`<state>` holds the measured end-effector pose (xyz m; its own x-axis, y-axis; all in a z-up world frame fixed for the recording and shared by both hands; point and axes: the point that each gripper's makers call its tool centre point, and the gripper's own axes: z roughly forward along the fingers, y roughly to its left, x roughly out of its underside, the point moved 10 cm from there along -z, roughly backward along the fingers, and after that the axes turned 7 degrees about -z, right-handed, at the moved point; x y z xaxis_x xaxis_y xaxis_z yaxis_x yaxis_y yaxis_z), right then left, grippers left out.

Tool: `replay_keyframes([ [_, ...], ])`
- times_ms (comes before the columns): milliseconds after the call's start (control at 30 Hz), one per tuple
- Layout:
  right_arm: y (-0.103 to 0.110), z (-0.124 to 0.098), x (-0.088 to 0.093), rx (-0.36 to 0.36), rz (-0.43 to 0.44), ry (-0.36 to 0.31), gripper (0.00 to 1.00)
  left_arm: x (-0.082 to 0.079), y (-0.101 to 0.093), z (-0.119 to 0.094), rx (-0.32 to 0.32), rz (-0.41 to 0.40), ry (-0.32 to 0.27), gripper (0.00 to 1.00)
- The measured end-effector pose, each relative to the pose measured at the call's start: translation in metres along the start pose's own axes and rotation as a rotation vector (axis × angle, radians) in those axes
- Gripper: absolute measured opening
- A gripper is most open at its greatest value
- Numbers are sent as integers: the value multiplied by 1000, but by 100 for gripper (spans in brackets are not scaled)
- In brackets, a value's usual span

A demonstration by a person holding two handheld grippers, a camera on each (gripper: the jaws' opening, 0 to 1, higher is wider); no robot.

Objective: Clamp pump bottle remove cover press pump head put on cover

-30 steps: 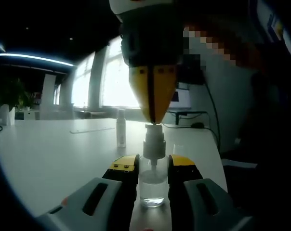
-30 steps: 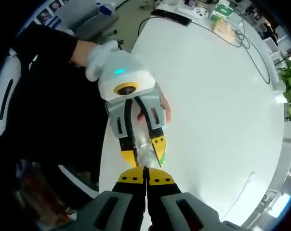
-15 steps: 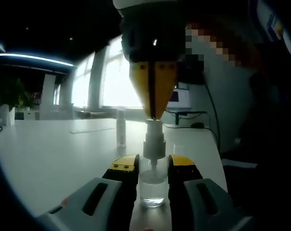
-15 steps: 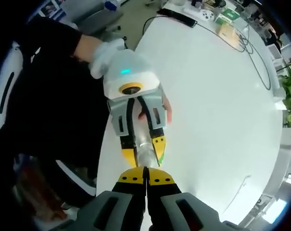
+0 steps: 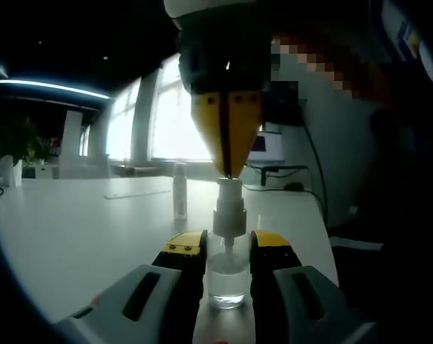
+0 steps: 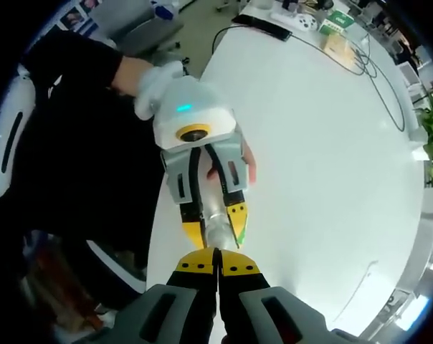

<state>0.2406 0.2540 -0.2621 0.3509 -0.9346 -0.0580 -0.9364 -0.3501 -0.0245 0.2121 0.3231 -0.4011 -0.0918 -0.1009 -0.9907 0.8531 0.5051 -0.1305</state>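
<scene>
The pump bottle (image 5: pixel 227 269) stands upright on the white counter (image 5: pixel 80 236), clamped between the yellow-tipped jaws of the left claw (image 5: pixel 227 247). Directly above the bottle, the right claw (image 5: pixel 229 168) points down with its jaws pressed together, tips at the pump head (image 5: pixel 229 204). Beyond the bottle, a slim cover (image 5: pixel 179 190) stands upright on the counter.

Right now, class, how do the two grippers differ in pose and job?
The left gripper lies low, jaws clamped round the bottle; the right gripper points down with jaws shut, its tip at the pump head. The left grips the sides; the right meets the top. Both have yellow tips.
</scene>
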Motion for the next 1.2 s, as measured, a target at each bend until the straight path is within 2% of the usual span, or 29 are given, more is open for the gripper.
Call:
replay_keyframes([
  [600,-2,0,0,-20,4,-1,0,0,1,0,1,0,0,15],
  [1200,0,0,-2,0,-16,14,0,0,1,1,1,-2,1,15],
])
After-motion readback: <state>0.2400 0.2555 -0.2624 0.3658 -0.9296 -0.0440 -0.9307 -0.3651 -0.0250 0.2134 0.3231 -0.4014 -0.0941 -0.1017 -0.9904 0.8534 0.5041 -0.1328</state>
